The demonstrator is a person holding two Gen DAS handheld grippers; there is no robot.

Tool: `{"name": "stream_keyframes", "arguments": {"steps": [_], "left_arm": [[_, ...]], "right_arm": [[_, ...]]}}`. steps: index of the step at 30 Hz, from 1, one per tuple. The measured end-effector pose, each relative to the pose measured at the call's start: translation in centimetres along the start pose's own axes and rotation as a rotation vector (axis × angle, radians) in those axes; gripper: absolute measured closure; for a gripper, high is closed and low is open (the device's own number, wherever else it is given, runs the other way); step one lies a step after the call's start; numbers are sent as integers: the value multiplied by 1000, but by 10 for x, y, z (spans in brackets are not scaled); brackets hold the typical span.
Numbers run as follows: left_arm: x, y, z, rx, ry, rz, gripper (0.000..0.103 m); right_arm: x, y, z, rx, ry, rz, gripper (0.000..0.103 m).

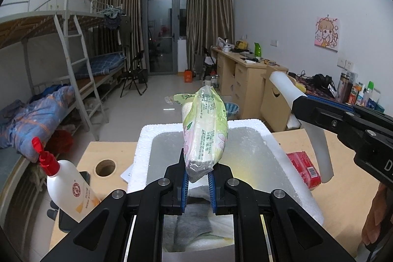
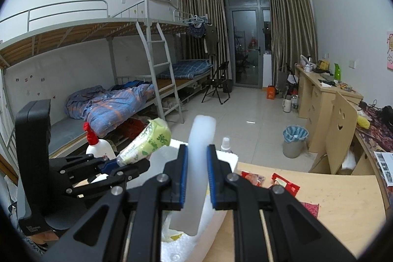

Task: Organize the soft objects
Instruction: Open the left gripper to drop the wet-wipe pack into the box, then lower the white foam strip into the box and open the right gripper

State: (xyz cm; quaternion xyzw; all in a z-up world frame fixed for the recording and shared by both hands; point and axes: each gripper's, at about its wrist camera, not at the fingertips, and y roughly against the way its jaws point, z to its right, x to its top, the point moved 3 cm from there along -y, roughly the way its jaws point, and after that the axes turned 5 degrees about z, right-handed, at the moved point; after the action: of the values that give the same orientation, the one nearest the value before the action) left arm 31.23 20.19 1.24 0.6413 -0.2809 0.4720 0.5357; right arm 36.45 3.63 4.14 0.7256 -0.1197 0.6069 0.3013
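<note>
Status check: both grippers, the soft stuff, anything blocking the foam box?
Left gripper shut on tissue pack. Right gripper shut on white foam strip. Both above foam box; nothing blocking.

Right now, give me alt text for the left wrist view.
The left gripper pinches a green-and-pink plastic tissue pack upright above an open white foam box on a wooden table. At right, the right gripper holds a white foam strip; a red-capped white bottle stands at left.
</note>
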Motion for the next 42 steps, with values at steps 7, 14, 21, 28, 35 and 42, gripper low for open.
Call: {"name": "stream_keyframes", "arguments": {"steps": [7, 14, 21, 28, 35, 42], "left_arm": [[-2, -7, 4, -17, -7, -16, 88], [-2, -6, 3, -4, -11, -14, 47], [-3, -1, -1, 57, -4, 32, 6], [-1, 3, -3, 63, 3, 45, 6], [-5, 17, -15, 92, 15, 66, 6], [-7, 28, -36, 143, 32, 78, 6]], "right_arm": [[0, -3, 1, -1, -1, -8, 85], [2, -5, 1, -5, 2, -3, 85], [1, -5, 1, -4, 2, -5, 85], [-1, -7, 1, 2, 9, -16, 85], [-2, -13, -3, 14, 14, -27, 85], [-4, -20, -9, 26, 19, -38, 85]]}}
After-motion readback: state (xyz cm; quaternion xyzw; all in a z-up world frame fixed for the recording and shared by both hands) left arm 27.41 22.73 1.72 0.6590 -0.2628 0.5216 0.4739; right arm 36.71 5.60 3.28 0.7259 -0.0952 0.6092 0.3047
